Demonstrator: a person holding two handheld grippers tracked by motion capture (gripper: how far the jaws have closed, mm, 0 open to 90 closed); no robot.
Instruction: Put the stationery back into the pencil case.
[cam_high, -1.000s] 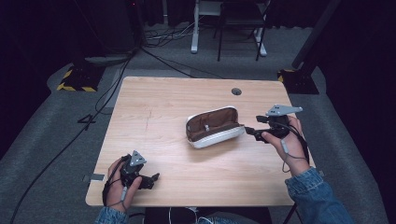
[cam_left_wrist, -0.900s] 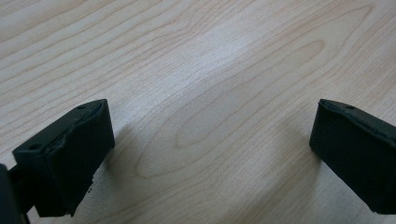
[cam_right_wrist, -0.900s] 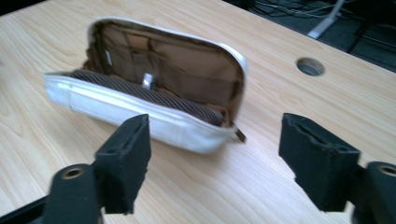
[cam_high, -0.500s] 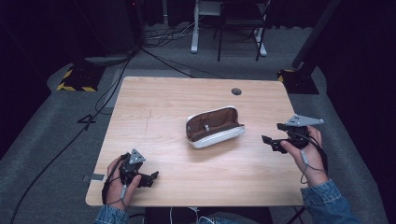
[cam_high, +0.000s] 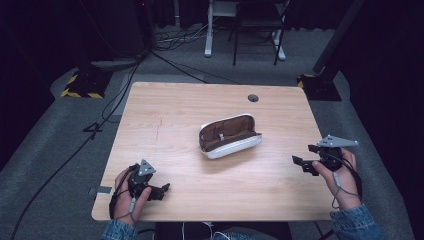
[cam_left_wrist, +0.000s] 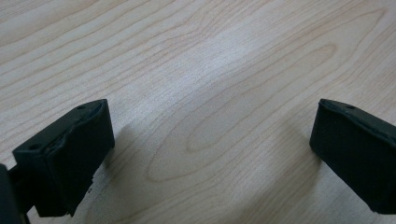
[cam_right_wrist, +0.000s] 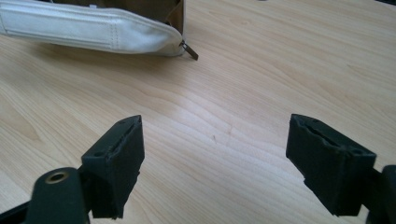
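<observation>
In the high view we saw the table (cam_high: 165, 125) with an open case (cam_high: 229, 136) lying near its middle, a little to the right. Its long axis ran left to right, the right end tilted slightly far, and its brown lining faced up. The right gripper (cam_high: 306, 163) sat by the right edge, near side, in the person's right hand (cam_high: 341, 176), well apart from the case; the case lay to its left and a bit farther off. The left gripper (cam_high: 161, 190) was at the near left corner in the left hand (cam_high: 125, 192), farther from the case than the right one. We judged the right gripper the nearer, so any reach for the case would most likely fall to it, along the case's right end.

In the left gripper view we saw the left gripper (cam_left_wrist: 210, 154) with its jaws spread wide, bare wood between them, nothing held. The jaws sat low over the tabletop; we could not tell whether they touched it.

In the right gripper view the right gripper (cam_right_wrist: 215, 163) also had its jaws wide apart and empty, with bare wood in the gap. The case (cam_right_wrist: 88, 30) lay ahead at the upper left, its white side toward us, and its zip pull (cam_right_wrist: 189, 50) stuck out from the near end onto the wood. The case stood well apart from both jaws.
</observation>
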